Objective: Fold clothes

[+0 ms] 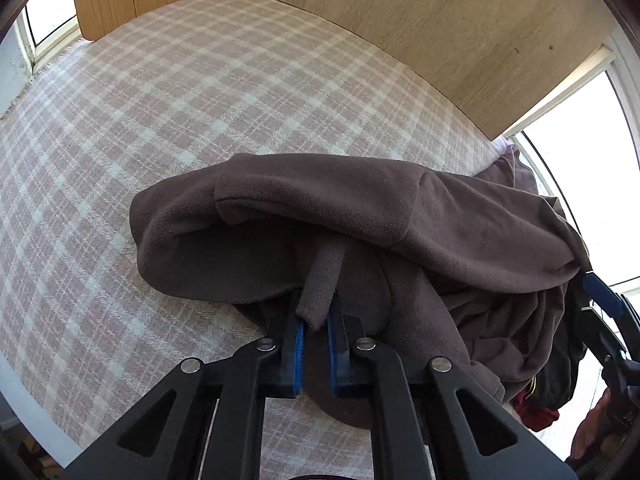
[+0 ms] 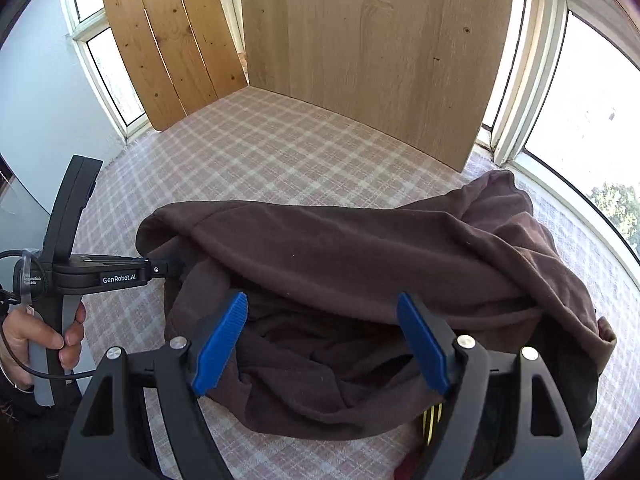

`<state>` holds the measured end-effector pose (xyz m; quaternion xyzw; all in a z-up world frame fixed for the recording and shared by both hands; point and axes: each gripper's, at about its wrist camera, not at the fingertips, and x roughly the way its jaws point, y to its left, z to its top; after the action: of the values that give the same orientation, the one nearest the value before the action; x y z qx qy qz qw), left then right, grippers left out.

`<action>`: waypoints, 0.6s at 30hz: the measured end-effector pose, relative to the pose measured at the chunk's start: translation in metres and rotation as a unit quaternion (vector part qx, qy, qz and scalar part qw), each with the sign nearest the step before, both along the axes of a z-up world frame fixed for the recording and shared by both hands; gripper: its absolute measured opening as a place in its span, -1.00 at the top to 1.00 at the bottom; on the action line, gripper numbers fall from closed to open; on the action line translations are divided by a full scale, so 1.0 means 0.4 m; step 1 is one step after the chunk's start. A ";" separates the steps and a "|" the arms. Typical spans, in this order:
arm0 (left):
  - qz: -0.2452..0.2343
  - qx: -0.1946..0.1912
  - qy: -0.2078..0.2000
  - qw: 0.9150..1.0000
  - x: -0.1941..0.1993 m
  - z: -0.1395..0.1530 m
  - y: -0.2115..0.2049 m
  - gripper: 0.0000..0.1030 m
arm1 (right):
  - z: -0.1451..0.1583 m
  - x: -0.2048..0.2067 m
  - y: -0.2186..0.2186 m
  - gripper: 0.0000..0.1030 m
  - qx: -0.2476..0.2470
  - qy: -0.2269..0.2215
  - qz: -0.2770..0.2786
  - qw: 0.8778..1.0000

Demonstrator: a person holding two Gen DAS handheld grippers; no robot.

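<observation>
Pinching a brown fleece garment, the left tool hides its fold; right tool gapes above.

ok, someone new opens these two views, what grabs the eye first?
The crumpled brown fleece heaped mid-frame on the checked cloth. Next, the left gripper pinching a strip of that fleece between its blue pads, while the right gripper hovers open over the near folds. Behind, two wooden boards lean against the windows.
</observation>
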<state>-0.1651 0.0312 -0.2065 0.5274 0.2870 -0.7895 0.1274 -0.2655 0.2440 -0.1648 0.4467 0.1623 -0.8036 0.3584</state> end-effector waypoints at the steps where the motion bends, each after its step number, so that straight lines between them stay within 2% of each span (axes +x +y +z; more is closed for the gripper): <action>1: 0.001 -0.004 0.005 1.000 0.010 0.009 -0.006 0.86 | -0.004 -0.003 -0.028 -0.49 0.006 -0.001 0.018 1.000; 5: 0.008 -0.017 0.024 1.000 0.052 0.046 -0.030 0.86 | -0.013 0.015 -0.153 -0.49 0.026 0.008 0.109 0.994; 9: 0.020 -0.019 0.039 0.999 0.091 0.070 -0.055 0.86 | -0.036 0.049 -0.271 -0.49 0.049 0.012 0.205 0.978; 13: 0.037 -0.018 0.050 0.998 0.117 0.075 -0.081 0.86 | -0.084 0.065 -0.361 -0.49 0.104 0.041 0.243 0.964; 15: 0.042 -0.020 0.052 0.998 0.131 0.074 -0.092 0.86 | -0.103 0.059 -0.385 -0.45 0.120 0.039 0.249 0.960; 16: 0.044 -0.018 0.052 0.997 0.136 0.071 -0.097 0.86 | -0.111 0.051 -0.392 -0.36 0.124 0.032 0.250 0.960; 17: 0.046 -0.016 0.052 0.997 0.140 0.067 -0.102 0.86 | -0.119 0.040 -0.398 0.02 0.126 0.019 0.246 0.961; 18: 0.048 -0.013 0.052 0.997 0.145 0.063 -0.108 0.86 | -0.127 0.023 -0.399 0.28 0.124 -0.002 0.237 0.964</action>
<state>-0.1072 -0.0118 -0.1812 0.4695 0.3077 -0.8125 0.1570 -0.2562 0.0845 -0.2157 0.4377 0.3610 -0.6683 0.4811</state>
